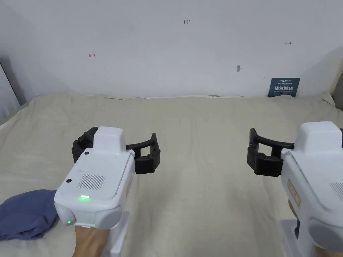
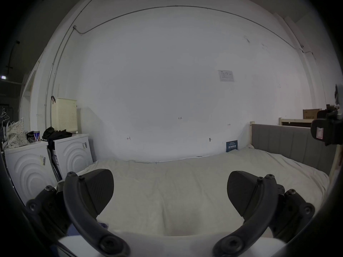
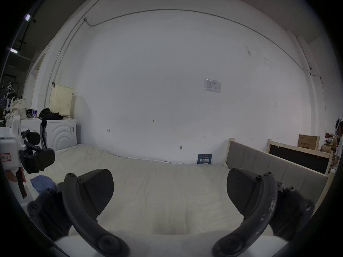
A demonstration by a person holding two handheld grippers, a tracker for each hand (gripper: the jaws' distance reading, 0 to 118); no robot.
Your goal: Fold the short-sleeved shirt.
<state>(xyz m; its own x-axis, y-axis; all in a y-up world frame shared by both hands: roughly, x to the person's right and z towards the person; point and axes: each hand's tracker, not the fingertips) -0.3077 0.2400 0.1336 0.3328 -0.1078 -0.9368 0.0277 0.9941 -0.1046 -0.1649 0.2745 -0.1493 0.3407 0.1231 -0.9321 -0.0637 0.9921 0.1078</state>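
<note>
Cream bedsheet (image 1: 201, 160) below white wall (image 1: 167, 50)

The head view is evenly and softly lit, sharp throughout, with faint shadows cast on the wall (image 1: 201, 50) at both sides. Both gripper views are dimmer and greyer, strongly bent by fisheye distortion and ringed by black vignetting. Ceiling lights (image 3: 27, 17) are seen as small glare spots.

A wide bed covered in a wrinkled cream cloth sheet (image 1: 201, 140) is stretching up to the white wall. A crumpled blue short-sleeved shirt (image 1: 26, 214) is lying bunched near its left front edge.
</note>
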